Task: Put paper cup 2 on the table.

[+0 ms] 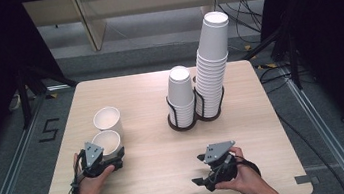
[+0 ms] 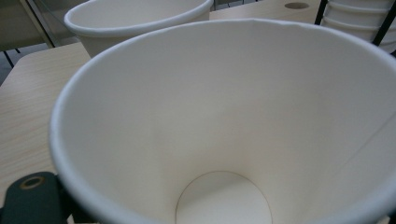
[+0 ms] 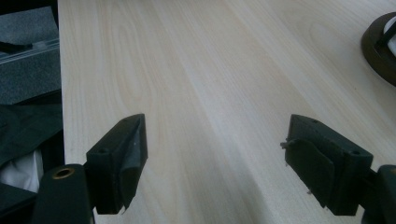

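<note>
A white paper cup (image 1: 107, 142) stands on the wooden table (image 1: 157, 154) near its left front part, open side up; the left gripper (image 1: 113, 161) is right at this cup, and in the left gripper view the cup (image 2: 224, 130) sits very close between the jaws, so it looks held, though the pictures do not show for sure how tight the jaws are. A second paper cup (image 1: 107, 120) stands just behind it, also open side up. In the middle of the table a black wire holder (image 1: 183, 120) keeps two stacks of cups turned upside down: a short stack (image 1: 180, 93) and a tall stack (image 1: 213, 61) beside it. The right gripper (image 1: 197, 170) rests low near the front of the table, well apart from the cups; its jaws stand wide open with nothing between them.

The step in hand seems to be setting down or picking up the near cup; the next move calls for a soft grip, since thin paper squashes easily.

No words show on the cups; a dark mark like the number 5 (image 1: 49, 129) sits on the floor left of the table.
</note>
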`<move>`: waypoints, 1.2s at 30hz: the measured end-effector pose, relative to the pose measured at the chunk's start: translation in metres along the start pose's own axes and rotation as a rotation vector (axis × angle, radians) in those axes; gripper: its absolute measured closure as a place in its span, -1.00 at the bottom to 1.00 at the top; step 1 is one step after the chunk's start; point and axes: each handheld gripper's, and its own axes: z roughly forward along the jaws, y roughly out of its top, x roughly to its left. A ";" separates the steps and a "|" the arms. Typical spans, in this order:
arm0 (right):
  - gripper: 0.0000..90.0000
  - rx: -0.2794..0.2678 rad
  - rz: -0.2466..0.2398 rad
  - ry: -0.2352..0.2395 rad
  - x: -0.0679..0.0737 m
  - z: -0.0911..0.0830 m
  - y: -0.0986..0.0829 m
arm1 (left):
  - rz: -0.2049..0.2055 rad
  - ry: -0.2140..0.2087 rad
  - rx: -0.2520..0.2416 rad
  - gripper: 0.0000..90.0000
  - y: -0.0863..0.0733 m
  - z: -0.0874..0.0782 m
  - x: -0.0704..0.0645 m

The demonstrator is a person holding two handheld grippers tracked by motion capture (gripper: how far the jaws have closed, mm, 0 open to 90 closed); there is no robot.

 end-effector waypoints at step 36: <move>-0.52 -0.003 0.008 0.005 0.002 -0.003 -0.005 | -0.019 -0.014 0.140 -0.68 -0.019 -0.023 0.009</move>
